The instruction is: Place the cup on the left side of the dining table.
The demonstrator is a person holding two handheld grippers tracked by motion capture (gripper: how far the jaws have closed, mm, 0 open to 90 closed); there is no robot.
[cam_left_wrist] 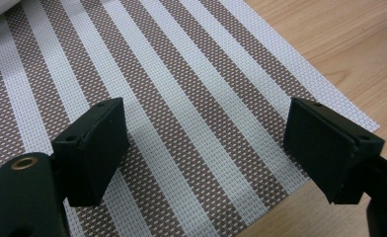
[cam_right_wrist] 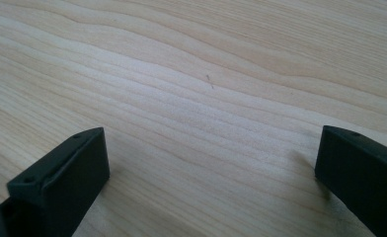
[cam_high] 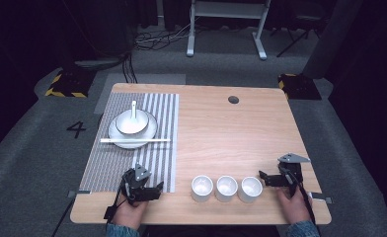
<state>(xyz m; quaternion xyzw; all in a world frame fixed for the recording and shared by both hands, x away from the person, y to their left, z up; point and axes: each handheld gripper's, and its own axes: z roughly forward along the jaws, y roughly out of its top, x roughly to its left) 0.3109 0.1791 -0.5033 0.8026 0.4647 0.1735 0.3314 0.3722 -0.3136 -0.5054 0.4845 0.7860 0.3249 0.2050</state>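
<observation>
My left gripper (cam_high: 149, 190) rests at the near corner of a brown-and-white striped placemat (cam_high: 132, 163), open with nothing between its jaws. In the left gripper view, the left gripper (cam_left_wrist: 206, 148) hovers over the striped placemat (cam_left_wrist: 181, 98). My right gripper (cam_high: 264, 177) sits at the near right of the wooden table (cam_high: 221, 133), open and empty, just right of three white cups (cam_high: 226, 187). In the right gripper view, the right gripper (cam_right_wrist: 211, 173) stands over bare wood (cam_right_wrist: 206, 84). A white bowl with a spoon (cam_high: 132, 121) sits on a plate (cam_high: 149, 132), with white chopsticks (cam_high: 135, 140) laid across its near edge.
A round cable hole (cam_high: 233, 99) lies at the table's far side. Beyond the table stand a white frame's legs (cam_high: 226, 29) and floor cables (cam_high: 152, 39). Yellow-black marked blocks (cam_high: 65, 84) sit on the carpet at both far corners.
</observation>
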